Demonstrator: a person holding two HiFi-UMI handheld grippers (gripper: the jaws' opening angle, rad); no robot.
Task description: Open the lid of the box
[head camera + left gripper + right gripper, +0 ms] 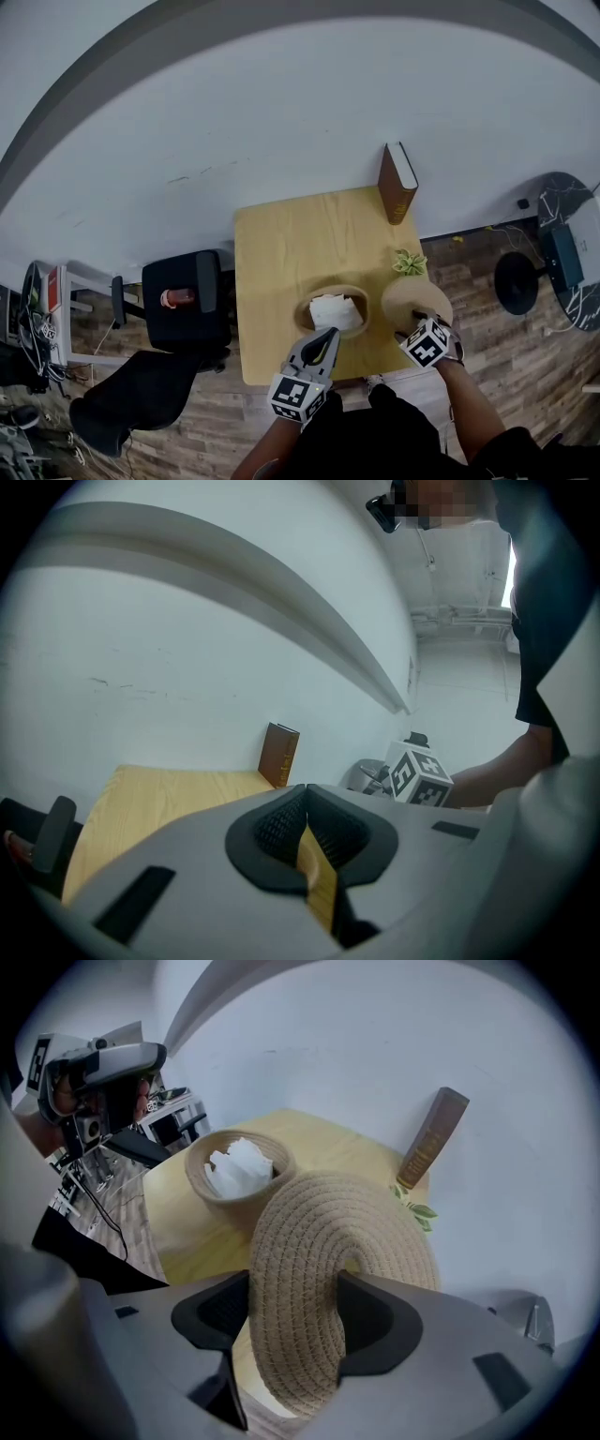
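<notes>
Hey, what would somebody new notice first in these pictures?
The round woven straw lid, pinched by the right hand-held gripper, hangs over the near right corner of the light wooden table. Beside it, the open round woven basket shows crumpled white paper or cloth inside. A brown hardback book stands against the white wall.

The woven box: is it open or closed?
Open. The woven box shows white contents; its lid is off, clamped between the jaws of the right gripper.

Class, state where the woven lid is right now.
In the head view, the woven lid is right of the open basket, clamped in the right gripper.
</notes>
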